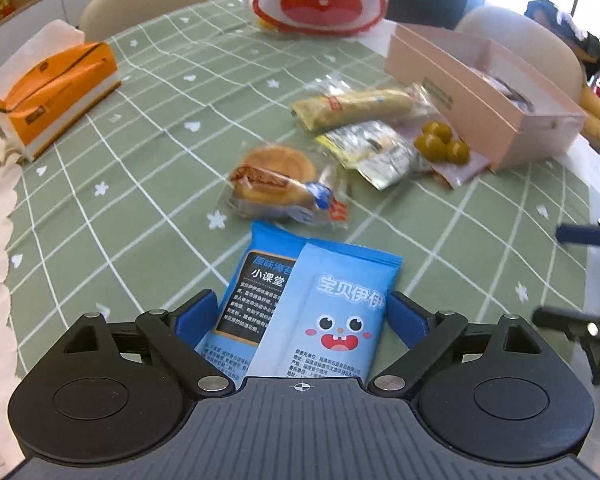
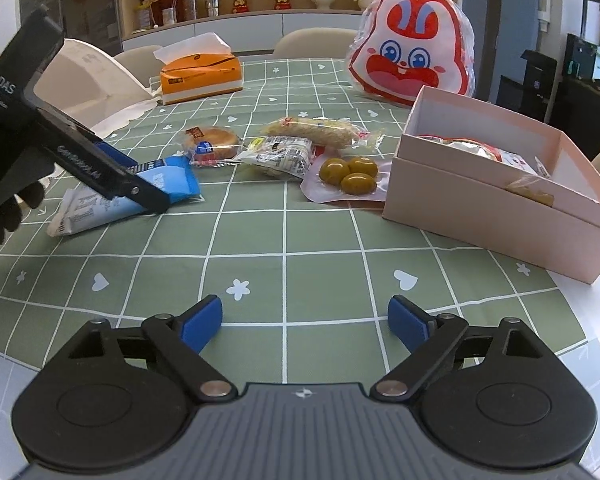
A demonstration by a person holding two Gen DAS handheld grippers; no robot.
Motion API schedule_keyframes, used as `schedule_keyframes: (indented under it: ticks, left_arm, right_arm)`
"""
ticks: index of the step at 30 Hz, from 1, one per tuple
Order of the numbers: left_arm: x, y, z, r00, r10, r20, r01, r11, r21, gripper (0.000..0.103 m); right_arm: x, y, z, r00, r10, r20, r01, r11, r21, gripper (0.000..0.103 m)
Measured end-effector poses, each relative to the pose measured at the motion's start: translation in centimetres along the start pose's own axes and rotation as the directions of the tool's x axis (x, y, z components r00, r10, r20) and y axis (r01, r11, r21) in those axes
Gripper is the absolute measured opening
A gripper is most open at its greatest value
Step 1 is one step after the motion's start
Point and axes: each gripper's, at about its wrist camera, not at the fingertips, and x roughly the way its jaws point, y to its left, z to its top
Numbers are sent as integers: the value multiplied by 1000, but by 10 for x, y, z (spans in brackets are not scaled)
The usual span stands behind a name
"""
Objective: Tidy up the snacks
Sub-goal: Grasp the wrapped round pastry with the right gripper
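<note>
Green checked desk (image 2: 284, 240), snacks mostly still outside the pink box (image 2: 492, 208).

On the cloth-covered desk the sorting looks barely begun: the pink box at 3 o'clock in the right wrist view holds only a few packets, while the round cake (image 2: 214, 146), the long wafer pack (image 2: 320, 130), the silver-and-yellow packet (image 2: 282, 158) and the pouch of green olives (image 2: 348, 178) lie loose near the middle, around 12 o'clock. The two blue seaweed packets (image 1: 312, 308) lie overlapping at 6 o'clock in the left wrist view, between the spread left tongs (image 1: 302, 314), whose pads do not appear to press on them. The right tongs (image 2: 304, 320) hang spread over bare cloth, holding nothing. By my reckoning, nearly everything has yet to go in.
</note>
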Motion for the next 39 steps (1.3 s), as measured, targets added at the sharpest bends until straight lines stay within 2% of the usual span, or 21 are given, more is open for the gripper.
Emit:
schedule_keyframes:
  ticks: [3,5,6,8,10,11,12,13,14,15,19,20,22,25,28,29,32,36,37,39]
  left_arm:
    - [-6,-5,-10,1000,2,-9,-2,1000,-1,95]
    - [-13,-8,-16,1000,10,-21,-10,1000,-15,94]
    - [-17,-9,-19,1000,15,-24,-16,999,-32,93]
    - [-24,-9,-27,999,24,-32,-28,994,-105,93]
    - [-30,-11,-34,999,36,-32,-41,983,-177,93]
    - [-32,-13,-36,998,49,-36,-55,979,-198,93]
    - [-34,-17,-38,997,65,-37,-71,975,-209,93]
    - [-35,-19,-40,997,73,-35,-79,973,-218,93]
    - [-36,-21,-41,997,75,-33,-81,968,-238,93]
    - [-37,-22,-43,997,74,-28,-79,964,-255,93]
    - [-38,-24,-46,997,71,-9,-71,960,-272,94]
    - [-39,-24,-47,998,67,-4,-65,959,-276,94]
    - [-40,-22,-48,998,57,3,-54,958,-283,94]
    - [-39,-19,-50,999,34,12,-29,949,-313,95]
    - [-40,-21,-53,999,38,25,-28,950,-312,95]
    - [-41,-22,-53,999,39,30,-28,949,-313,95]
    - [-43,-21,-55,998,37,49,-18,935,-353,95]
    - [-44,-29,-56,996,-17,83,49,917,-396,94]
    - [-43,-32,-55,996,-19,88,52,916,-399,94]
    - [-42,-41,-54,996,8,92,29,919,-392,94]
  right_arm:
    - [2,-1,4,1000,11,-20,-12,1000,-14,91]
    - [7,-4,19,998,38,-54,-39,999,-22,84]
    - [7,-4,19,998,38,-54,-39,999,-22,79]
    - [10,-5,36,997,60,-45,-60,998,0,78]
    - [17,-3,60,995,94,-20,-94,995,19,78]
    - [34,8,92,990,141,-25,-140,990,11,78]
    - [34,8,92,990,141,-25,-140,990,11,78]
    - [56,22,121,979,196,-49,-197,980,-14,78]
    - [70,32,134,976,209,-57,-211,977,-37,78]
    - [70,32,134,976,209,-57,-211,977,-37,78]
    - [118,69,160,983,152,-107,-167,975,-146,77]
    - [129,76,162,983,133,-129,-154,974,-167,75]
    - [143,84,163,977,119,-176,-151,971,-183,59]
    - [140,89,159,978,107,-179,-141,972,-190,53]
    - [115,85,159,975,152,-160,-177,971,-160,53]
    - [87,79,155,971,194,-141,-213,968,-131,53]
    - [64,74,149,969,211,-130,-226,968,-112,53]
    - [31,60,123,980,131,-153,-151,980,-130,53]
    - [21,52,108,982,76,-172,-102,984,-145,53]
    - [17,46,100,981,53,-187,-81,986,-143,53]
